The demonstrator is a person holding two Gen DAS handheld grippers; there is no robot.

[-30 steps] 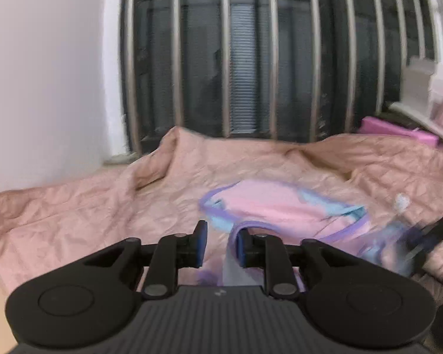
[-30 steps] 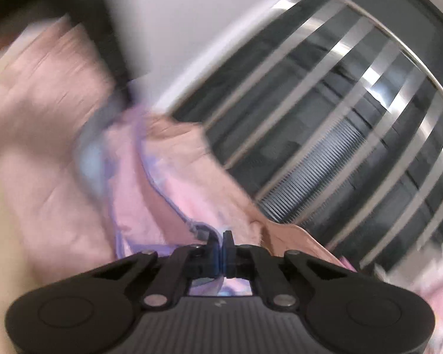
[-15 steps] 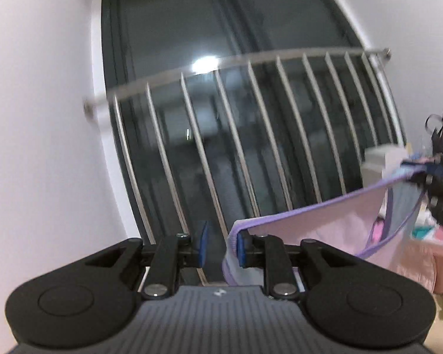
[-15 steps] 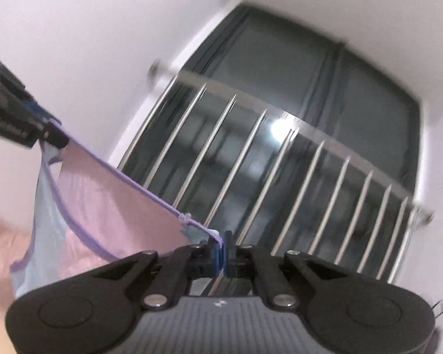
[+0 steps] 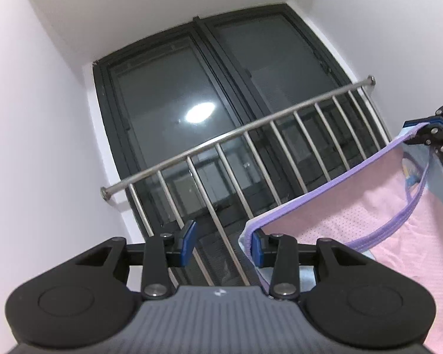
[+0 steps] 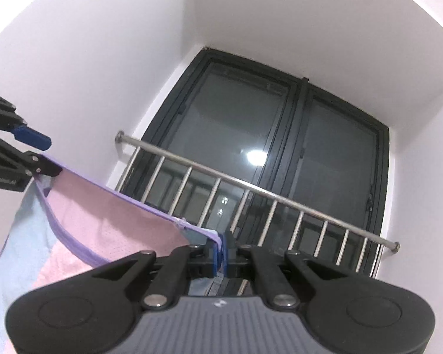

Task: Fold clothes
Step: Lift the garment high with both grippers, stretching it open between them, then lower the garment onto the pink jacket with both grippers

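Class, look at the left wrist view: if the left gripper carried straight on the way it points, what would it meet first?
Probably the steel railing before the dark window; depth is hard to judge. The left gripper is opening, and the pink garment hangs off its right finger only.

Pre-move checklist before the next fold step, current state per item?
1. Right hand-held gripper clamped on purple trimmed edge of pink mesh garment: ok.
2. Left hand-held gripper grip: not ok, jaws opening, hem rests against one finger only.
3. Top edge stretched between both grippers: ok.
4. Garment clear of steel window railing: ok.
5. Lower part hanging flat: cannot tell, out of view.
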